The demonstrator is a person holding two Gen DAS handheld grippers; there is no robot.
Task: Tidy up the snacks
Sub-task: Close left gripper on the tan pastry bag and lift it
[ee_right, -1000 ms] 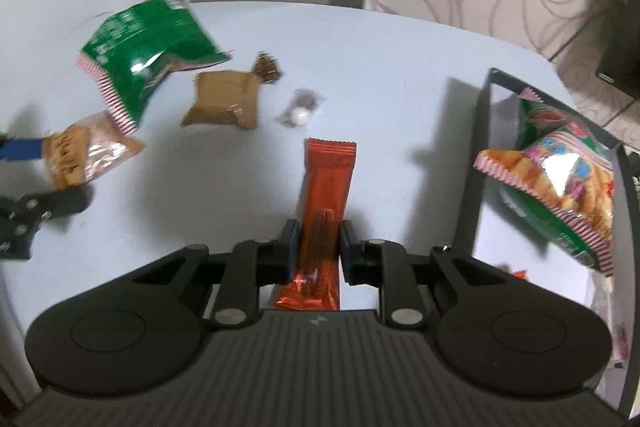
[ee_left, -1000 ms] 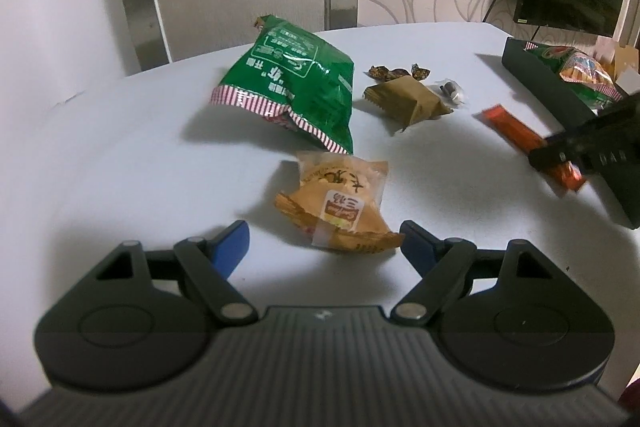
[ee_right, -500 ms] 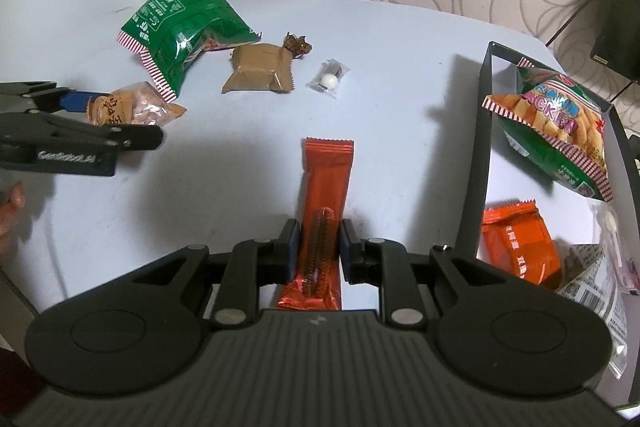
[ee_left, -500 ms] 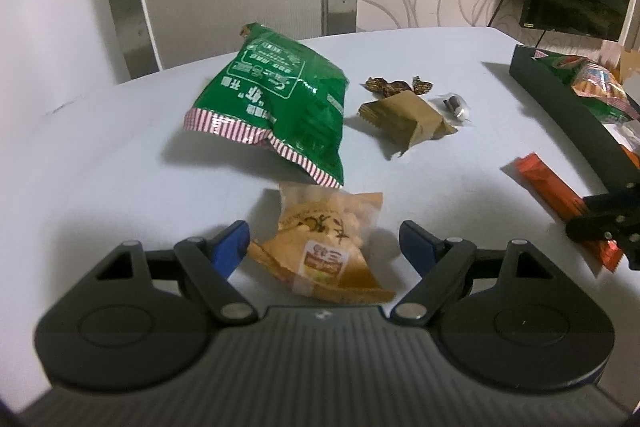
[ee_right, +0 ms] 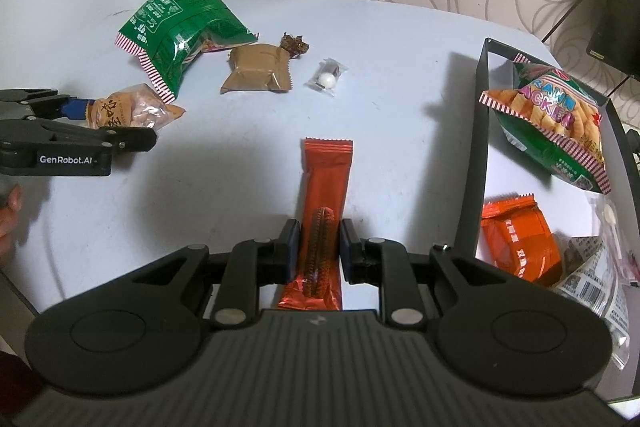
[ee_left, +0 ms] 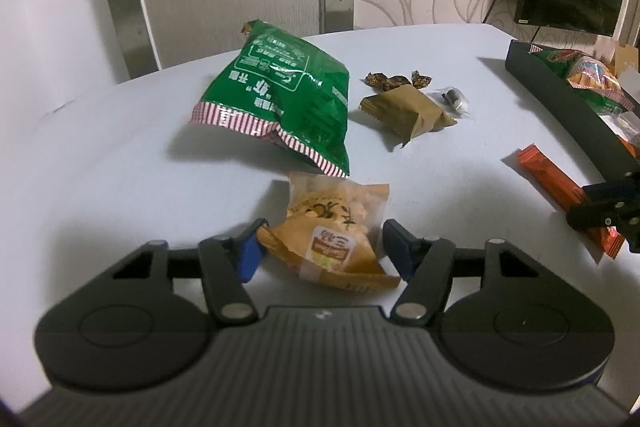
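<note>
In the left wrist view, the left gripper sits low at 6 o'clock with its blue-tipped jaws around an orange-and-clear pastry packet lying on the white table; the jaws have just been closing, the left tip touches the packet's edge, and a sliver of table still shows before the right tip, so the packet is bracketed but not yet pinched. Just past it, toward 12 o'clock, lies a green snack bag with a red-striped seam, its near corner just beside the packet. At 1 o'clock rests a brown wrapped cake, with small dark candies behind it and a clear-wrapped sweet beside it. At 3 o'clock the right gripper clamps an orange wafer bar, near a black tray. In the right wrist view, the right gripper is clenched on the orange wafer bar, which points to 12 o'clock over the table. At 3 o'clock the black tray holds a prawn cracker bag, an orange packet and a printed clear wrapper. At 9 o'clock the left gripper brackets the pastry packet; the green snack bag, brown wrapped cake and clear-wrapped sweet lie from 11 to 12 o'clock.
</note>
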